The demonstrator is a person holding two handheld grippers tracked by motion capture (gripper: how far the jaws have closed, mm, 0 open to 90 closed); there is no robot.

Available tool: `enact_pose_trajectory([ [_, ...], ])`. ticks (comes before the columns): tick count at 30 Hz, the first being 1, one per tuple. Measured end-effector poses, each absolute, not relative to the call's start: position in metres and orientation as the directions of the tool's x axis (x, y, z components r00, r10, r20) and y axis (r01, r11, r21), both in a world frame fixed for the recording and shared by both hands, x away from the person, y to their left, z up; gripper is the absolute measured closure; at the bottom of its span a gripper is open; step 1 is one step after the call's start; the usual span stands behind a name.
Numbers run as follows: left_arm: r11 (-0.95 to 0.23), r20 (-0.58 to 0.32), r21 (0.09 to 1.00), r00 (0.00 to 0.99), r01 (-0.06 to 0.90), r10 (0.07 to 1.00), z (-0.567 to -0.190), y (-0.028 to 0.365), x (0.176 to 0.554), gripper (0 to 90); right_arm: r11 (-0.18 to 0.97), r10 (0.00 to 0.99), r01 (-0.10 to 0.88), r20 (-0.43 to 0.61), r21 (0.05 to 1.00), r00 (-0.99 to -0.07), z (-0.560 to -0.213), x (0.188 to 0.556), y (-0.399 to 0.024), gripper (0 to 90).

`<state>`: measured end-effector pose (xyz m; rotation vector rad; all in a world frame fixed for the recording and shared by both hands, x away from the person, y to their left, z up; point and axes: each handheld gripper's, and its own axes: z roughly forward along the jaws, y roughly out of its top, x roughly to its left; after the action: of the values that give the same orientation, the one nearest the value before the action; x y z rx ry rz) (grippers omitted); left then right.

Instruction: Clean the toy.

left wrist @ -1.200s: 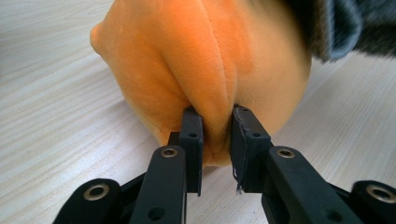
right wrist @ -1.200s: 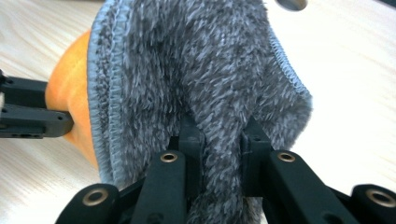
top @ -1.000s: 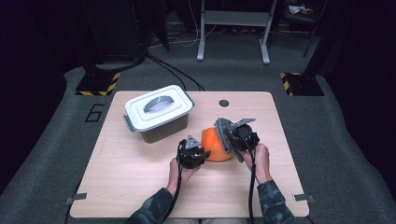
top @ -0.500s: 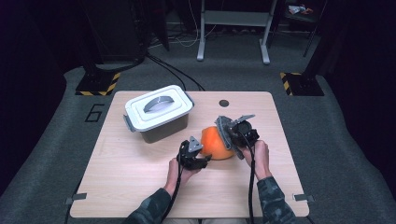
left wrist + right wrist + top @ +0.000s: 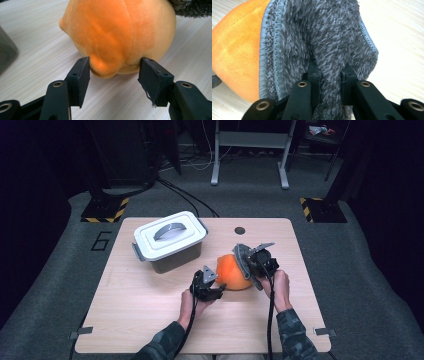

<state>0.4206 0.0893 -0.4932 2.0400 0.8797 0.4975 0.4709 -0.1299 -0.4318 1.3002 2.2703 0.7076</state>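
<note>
Black jaws of the left gripper (image 5: 113, 75) are spread partway, having just been opening, and a bulge at the near end of the orange plush (image 5: 117, 32) sits between them; one pad seems to brush it, and nothing is clamped. The plush lies on the wooden table (image 5: 150, 320), just beyond this gripper (image 5: 212, 287). On its right side, a grey cloth (image 5: 319, 37) is pinched by the right gripper (image 5: 329, 75) and draped against the plush (image 5: 232, 271). Farther back and to the left, a lidded grey box (image 5: 170, 240) is seen, apart from the plush.
</note>
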Motion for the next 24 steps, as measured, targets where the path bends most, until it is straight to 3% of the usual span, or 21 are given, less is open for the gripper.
enact_pose_trajectory([
  [4,-0.425,0.064,0.821,0.677,0.382,0.733,-0.492,0.085,0.421,44.0,0.428,0.877,0.656,-0.11,0.622,-0.468,-0.432,0.471,-0.13,75.0],
  [9,-0.447,0.087,0.816,0.687,0.367,0.722,-0.494,0.081,0.42,59.2,0.422,0.878,0.65,-0.106,0.632,-0.466,-0.433,0.47,-0.13,75.0],
  [15,-0.415,0.02,0.818,0.702,0.397,0.712,-0.494,0.086,0.424,75.6,0.401,0.883,0.645,-0.087,0.651,-0.461,-0.434,0.468,-0.133,74.9],
  [24,-0.342,-0.073,0.833,0.699,0.435,0.711,-0.48,0.089,0.424,79.8,0.39,0.89,0.626,-0.102,0.676,-0.444,-0.422,0.458,-0.138,74.9],
])
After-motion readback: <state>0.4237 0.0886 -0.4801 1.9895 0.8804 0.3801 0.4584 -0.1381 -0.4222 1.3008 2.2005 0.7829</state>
